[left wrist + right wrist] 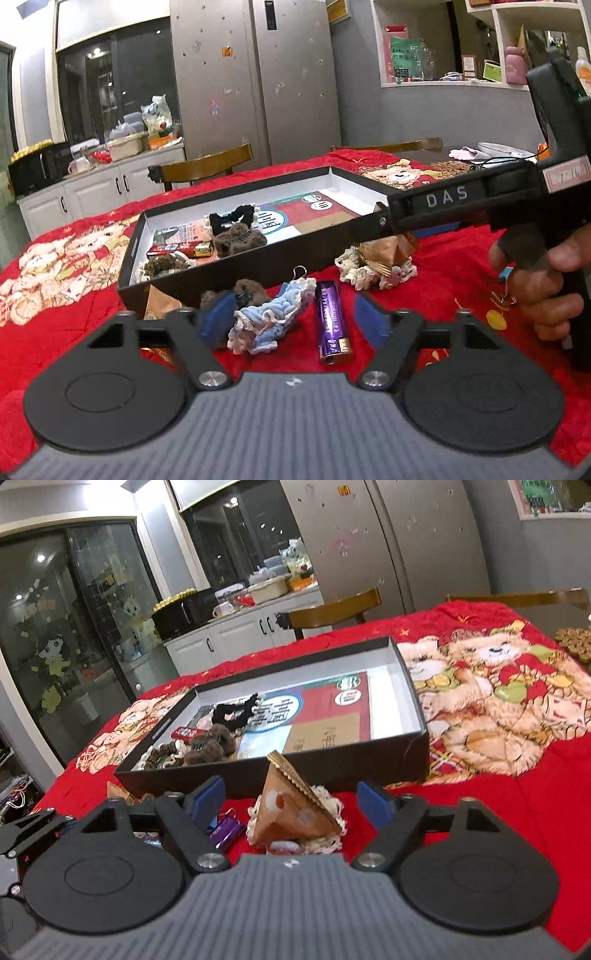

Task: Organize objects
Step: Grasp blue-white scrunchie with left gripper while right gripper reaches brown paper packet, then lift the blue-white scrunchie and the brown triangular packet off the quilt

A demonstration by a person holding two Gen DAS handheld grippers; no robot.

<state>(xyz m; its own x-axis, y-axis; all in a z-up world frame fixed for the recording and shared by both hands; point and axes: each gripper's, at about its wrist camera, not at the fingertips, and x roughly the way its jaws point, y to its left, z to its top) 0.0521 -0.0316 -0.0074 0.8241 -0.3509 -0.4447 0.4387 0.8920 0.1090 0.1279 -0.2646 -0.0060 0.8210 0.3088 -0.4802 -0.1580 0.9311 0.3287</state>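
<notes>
A shallow black box (229, 275) (419, 716) sits on the red bear-print cloth and holds several scrunchies and a red packet (173, 249). In front of it lie a blue-white scrunchie (266, 317), a purple battery (332, 321), a brown scrunchie (243, 291) and a brown triangular packet (295, 808) on a cream lace scrunchie (332, 801). My left gripper (293, 319) is open, its fingers either side of the blue scrunchie and battery. My right gripper (291, 805) is open around the triangular packet; its body also shows in the left wrist view (461, 206).
Two wooden chairs (207, 166) (332, 613) stand behind the table. A fridge (255, 81) and a white counter (99, 181) with clutter are beyond. A beaded mat (576, 642) lies at the far right.
</notes>
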